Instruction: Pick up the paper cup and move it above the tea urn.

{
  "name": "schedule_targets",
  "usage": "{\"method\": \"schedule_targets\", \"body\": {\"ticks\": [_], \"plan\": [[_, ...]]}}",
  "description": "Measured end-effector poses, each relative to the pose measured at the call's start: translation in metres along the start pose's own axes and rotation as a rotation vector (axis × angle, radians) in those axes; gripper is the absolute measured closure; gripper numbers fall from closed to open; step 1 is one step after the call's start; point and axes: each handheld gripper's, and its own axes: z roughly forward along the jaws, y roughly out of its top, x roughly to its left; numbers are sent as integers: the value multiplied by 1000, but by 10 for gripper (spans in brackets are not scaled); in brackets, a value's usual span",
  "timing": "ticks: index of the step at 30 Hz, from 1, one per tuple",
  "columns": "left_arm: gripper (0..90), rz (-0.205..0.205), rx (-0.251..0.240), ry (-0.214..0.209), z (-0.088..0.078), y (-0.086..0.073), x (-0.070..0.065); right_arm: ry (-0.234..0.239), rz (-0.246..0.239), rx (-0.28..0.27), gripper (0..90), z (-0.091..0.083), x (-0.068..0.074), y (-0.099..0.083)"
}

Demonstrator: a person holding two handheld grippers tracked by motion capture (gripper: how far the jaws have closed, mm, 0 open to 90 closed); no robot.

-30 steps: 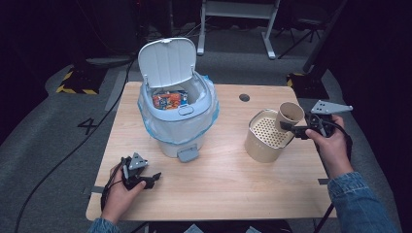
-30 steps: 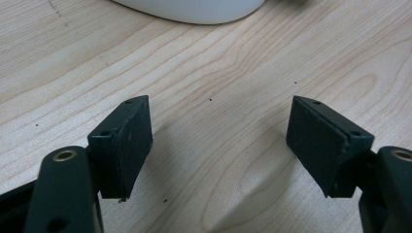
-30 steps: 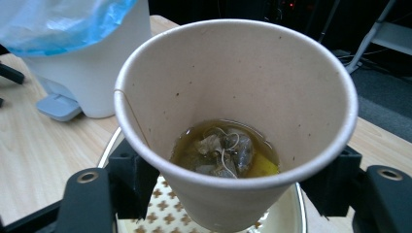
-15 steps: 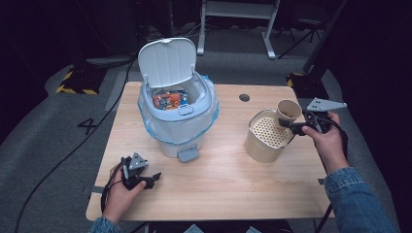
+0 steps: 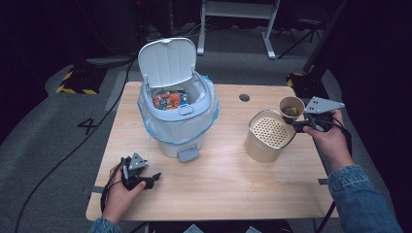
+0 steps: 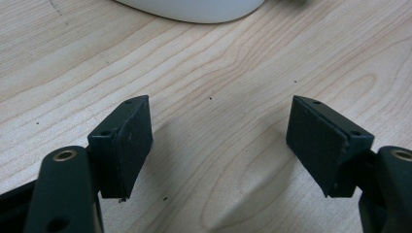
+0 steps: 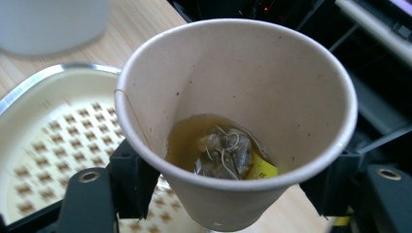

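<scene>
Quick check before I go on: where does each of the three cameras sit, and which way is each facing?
High view: above the person's side, looking forward and down on the table; both forearms, left gripper, right gripper.
Left gripper view: rides the left gripper, faces bare tabletop between open jaws.
Right gripper view: rides the right gripper, looks into the paper cup with its tea bag.
Shared: cup and perforated canister appear in the high and right gripper views.

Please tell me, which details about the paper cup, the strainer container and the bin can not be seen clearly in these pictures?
- Paper cup: its base is cut off by the right gripper view's bottom edge; the liquid's depth is unclear under the tea bag.
- Strainer container: whatever lies under its perforated top is hidden.
- Bin: the packets inside are too small to read in the high view.
- Right gripper: its pads are hidden behind the cup.
</scene>
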Motion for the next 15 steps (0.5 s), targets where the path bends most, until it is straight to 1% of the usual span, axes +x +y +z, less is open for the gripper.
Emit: {"method": "schedule_targets", "body": {"ticks": [1, 2, 3, 5, 6, 7, 8, 9, 10, 11, 12, 13, 14, 15], "plan": [[252, 1, 0, 0, 0, 0, 0, -11, -29, 8, 323, -1, 0, 0], [253, 1, 0, 0, 0, 0, 0, -29, -83, 19, 326, -1, 0, 0], [252, 0, 0, 0, 0, 0, 0, -35, -113, 23, 327, -2, 0, 1], [252, 0, 0, 0, 0, 0, 0, -42, -155, 39, 328, -3, 1, 2], [252, 0, 0, 0, 0, 0, 0, -42, -155, 39, 328, -3, 1, 2], [252, -1, 0, 0, 0, 0, 0, -58, -215, 59, 330, -4, 3, 3], [252, 0, 0, 0, 0, 0, 0, -58, -215, 59, 330, -4, 3, 3], [252, 1, 0, 0, 0, 0, 0, -74, -267, 88, 332, -5, 5, 6], [252, -1, 0, -1, 0, 0, 0, -74, -267, 88, 332, -5, 5, 6], [252, -1, 0, -1, 0, 0, 0, -85, -294, 107, 333, -6, 7, 8], [252, -2, 0, -2, 0, 0, 0, -111, -350, 139, 335, -6, 11, 11], [252, 0, 0, 0, 0, 0, 0, -111, -350, 139, 335, -6, 11, 11], [251, 0, 0, -2, 0, 0, 0, -121, -378, 153, 336, -6, 12, 12], [250, -4, 2, -6, 0, 1, 0, -136, -431, 176, 337, -6, 16, 14]]}}
